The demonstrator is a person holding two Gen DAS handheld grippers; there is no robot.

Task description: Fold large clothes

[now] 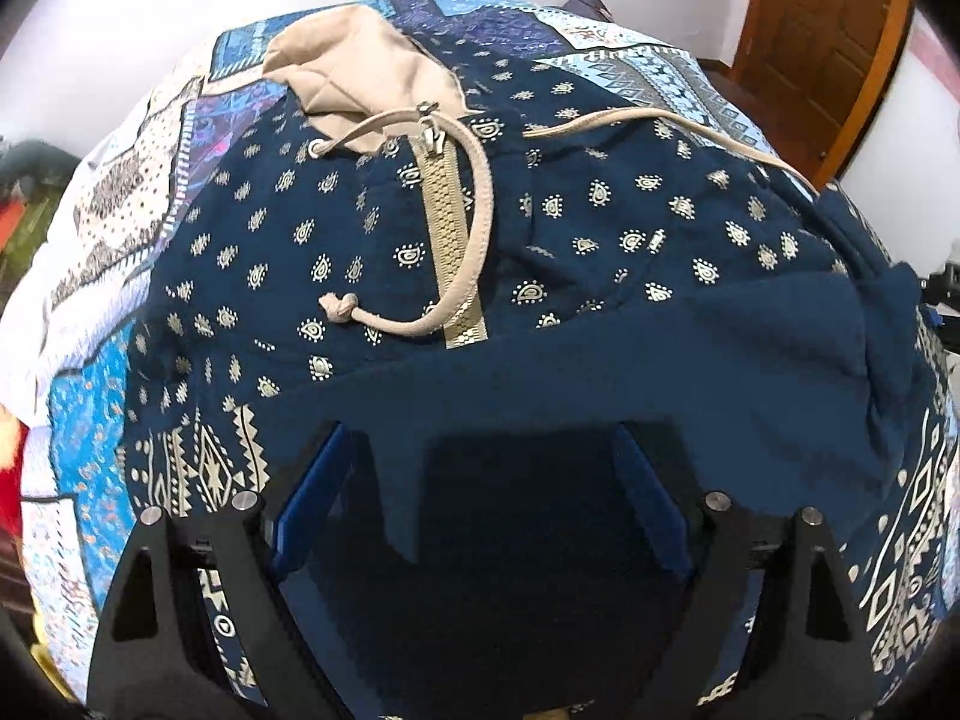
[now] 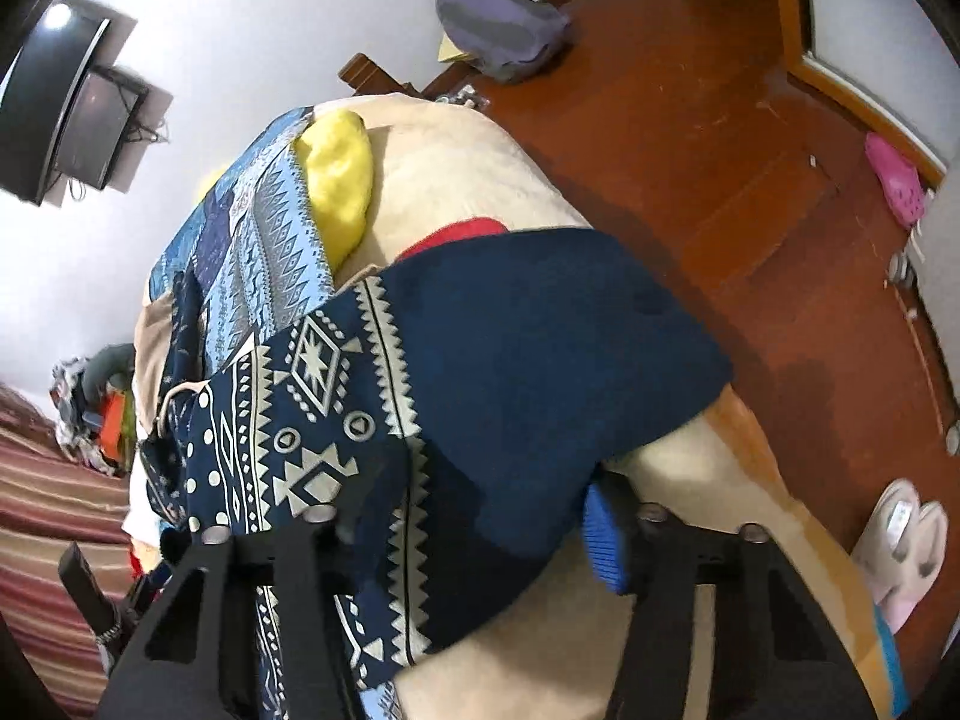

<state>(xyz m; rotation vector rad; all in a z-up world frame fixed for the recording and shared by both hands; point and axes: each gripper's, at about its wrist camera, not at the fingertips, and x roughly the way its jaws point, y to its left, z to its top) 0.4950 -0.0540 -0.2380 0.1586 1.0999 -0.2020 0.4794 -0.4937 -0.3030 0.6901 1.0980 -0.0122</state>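
One dark blue hoodie [image 1: 600,276] lies on the bed [image 2: 480,180], spread out ahead of the left claw [image 1: 480,504]. That claw is wide apart, with plain blue cloth lying between its two fingers [image 1: 306,504]. The right claw [image 2: 474,528] has hoodie cloth draped over it, so I cannot tell if it pinches. One zipper [image 1: 447,240] and two tan cords [image 1: 474,192] show.

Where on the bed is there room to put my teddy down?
The cream blanket is bare between the yellow pillow and the bed's floor-side edge, and again below the navy hoodie hem near the right gripper. The middle is crowded: the hoodie covers it, drawstring and all.
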